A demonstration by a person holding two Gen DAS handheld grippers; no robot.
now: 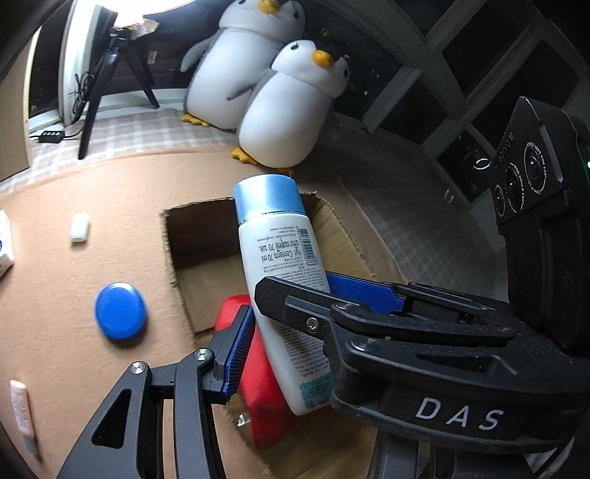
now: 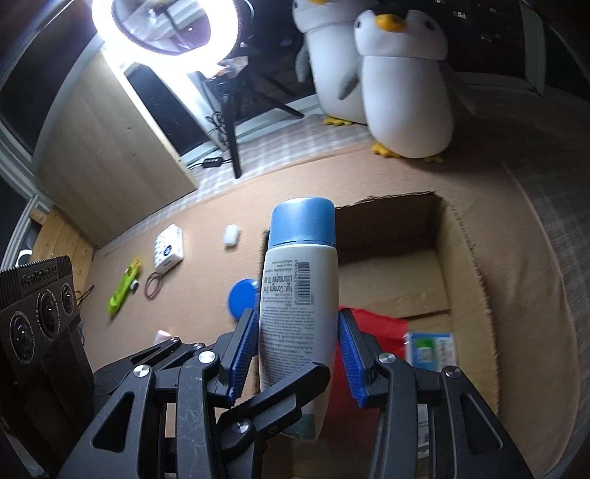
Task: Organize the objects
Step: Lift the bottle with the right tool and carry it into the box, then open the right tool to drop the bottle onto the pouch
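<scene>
white bottle [image 2: 298, 294] upright between right gripper [image 2: 297, 350] pads, over the cardboard box [image 2: 468, 258]

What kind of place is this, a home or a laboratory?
Most likely a room in a home, arranged for filming. Two plush penguins stand at the far edge of a tan mat, a lit ring light is on a tripod, and a cardboard box holds household items.

Smooth white plastic bottle [image 2: 298, 313], satin blue cap — matt brown corrugated-cardboard box [image 2: 464, 280] — fuzzy peach felt mat [image 1: 55, 294] — ribbed blue gripper pads [image 2: 348, 346].
</scene>
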